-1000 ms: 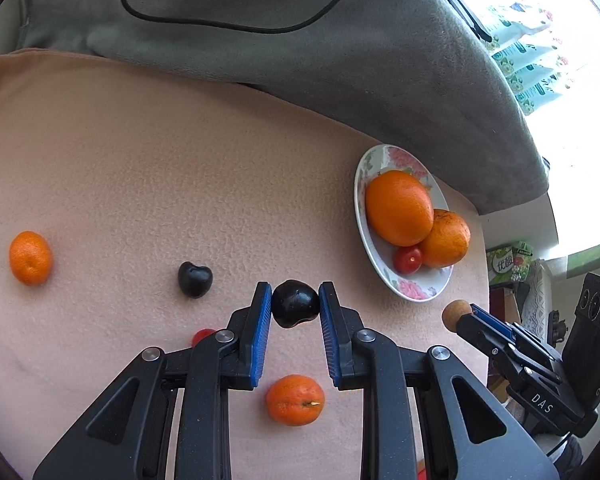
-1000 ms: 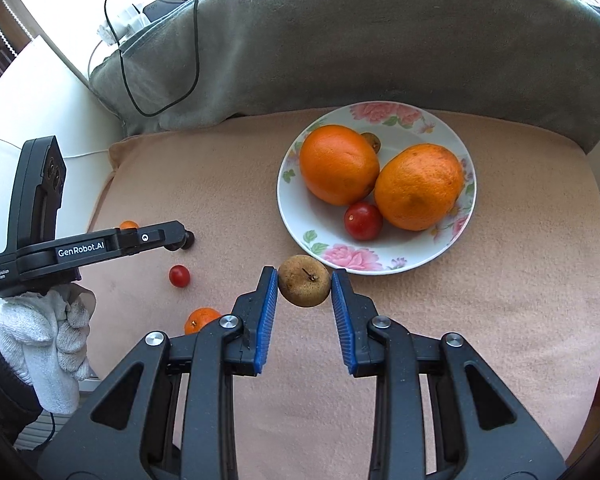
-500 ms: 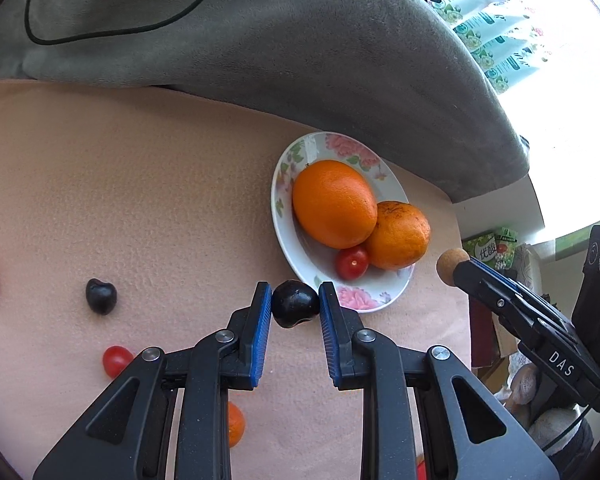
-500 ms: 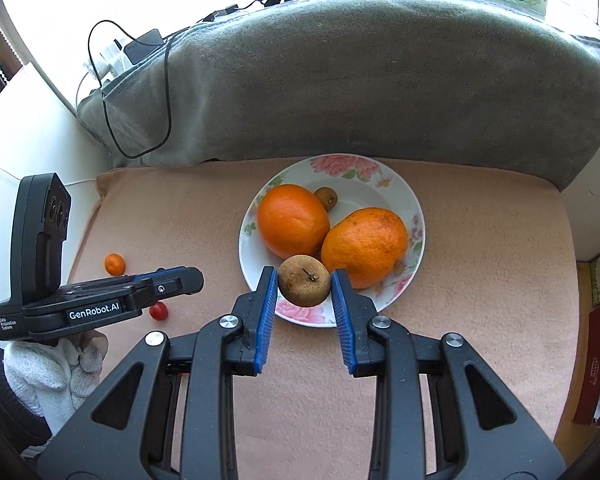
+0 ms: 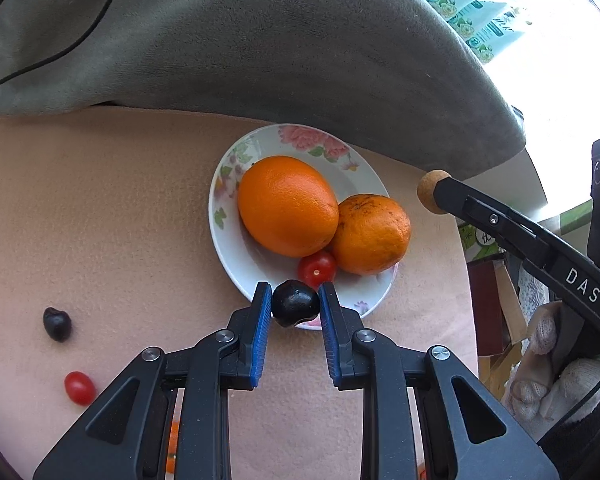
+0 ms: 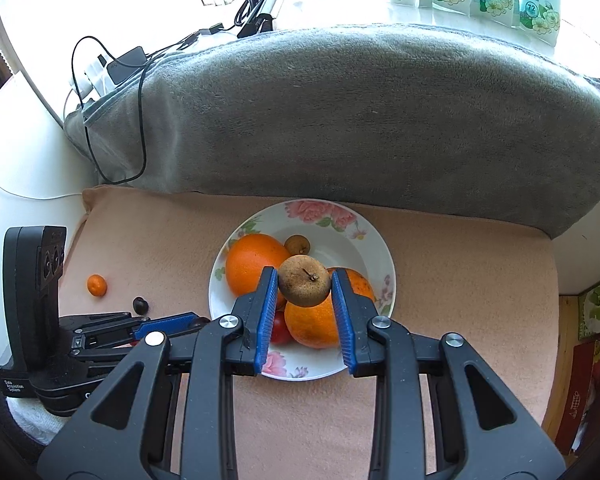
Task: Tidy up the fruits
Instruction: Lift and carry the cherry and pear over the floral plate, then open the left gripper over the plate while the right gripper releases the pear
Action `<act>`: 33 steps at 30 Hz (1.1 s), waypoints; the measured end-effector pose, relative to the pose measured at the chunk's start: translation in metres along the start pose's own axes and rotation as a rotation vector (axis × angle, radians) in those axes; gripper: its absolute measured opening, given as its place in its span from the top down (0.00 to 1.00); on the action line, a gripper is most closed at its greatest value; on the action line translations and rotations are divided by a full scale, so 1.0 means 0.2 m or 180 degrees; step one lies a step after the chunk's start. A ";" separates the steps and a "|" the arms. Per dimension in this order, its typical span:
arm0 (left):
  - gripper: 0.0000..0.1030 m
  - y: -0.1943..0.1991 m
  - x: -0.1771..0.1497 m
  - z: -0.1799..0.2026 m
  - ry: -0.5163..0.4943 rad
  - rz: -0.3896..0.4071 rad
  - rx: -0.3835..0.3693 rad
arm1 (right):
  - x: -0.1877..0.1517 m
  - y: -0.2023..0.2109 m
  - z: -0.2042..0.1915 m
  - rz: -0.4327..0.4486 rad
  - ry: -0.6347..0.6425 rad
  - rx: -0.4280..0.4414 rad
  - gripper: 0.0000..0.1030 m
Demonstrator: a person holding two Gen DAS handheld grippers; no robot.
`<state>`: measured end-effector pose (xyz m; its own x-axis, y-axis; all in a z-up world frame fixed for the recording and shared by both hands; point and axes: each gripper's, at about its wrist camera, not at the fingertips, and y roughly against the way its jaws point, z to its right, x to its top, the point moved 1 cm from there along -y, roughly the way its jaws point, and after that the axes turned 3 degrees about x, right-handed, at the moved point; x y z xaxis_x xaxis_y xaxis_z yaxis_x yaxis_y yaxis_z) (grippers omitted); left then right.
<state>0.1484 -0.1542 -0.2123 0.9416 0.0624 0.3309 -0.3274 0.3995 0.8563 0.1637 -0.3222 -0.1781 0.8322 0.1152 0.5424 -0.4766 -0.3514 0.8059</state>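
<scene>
On the peach blanket [image 5: 112, 208], far left, lie a small mandarin [image 6: 97, 285], a dark plum [image 5: 57, 323] and a cherry tomato [image 5: 79, 388]. The left tool [image 5: 295, 307] is clenched on a second dark plum [image 5: 295, 309] at the near rim of the floral plate [image 5: 268, 140]. The plate carries a large orange [image 5: 287, 211], a tangerine [image 5: 370, 234], a cherry tomato [image 5: 317, 269] and a small brown fruit [image 6: 298, 244]. The right tool [image 6: 305, 286] grips a brown longan-like fruit [image 6: 304, 286] over the plate.
</scene>
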 end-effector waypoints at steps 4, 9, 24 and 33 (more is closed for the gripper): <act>0.78 -0.01 0.00 0.04 -0.0135 0.0038 0.0105 | 0.03 -0.03 0.02 -0.0012 0.0026 0.0004 0.72; 0.78 -0.02 -0.01 0.10 -0.0362 0.0112 0.0263 | 0.05 -0.08 0.03 -0.0058 0.0028 0.0030 0.72; 0.78 -0.01 -0.03 0.15 -0.0581 0.0193 0.0381 | 0.07 -0.17 0.07 -0.0172 -0.0057 0.0030 0.72; 0.73 -0.01 -0.04 0.16 -0.0596 0.0176 0.0385 | 0.08 -0.18 0.07 -0.0189 -0.0065 0.0009 0.71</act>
<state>0.1399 -0.1853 -0.2044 0.8947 -0.0941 0.4367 -0.3957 0.2869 0.8724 0.1983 -0.3210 -0.2030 0.8646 0.1168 0.4887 -0.4255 -0.3470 0.8358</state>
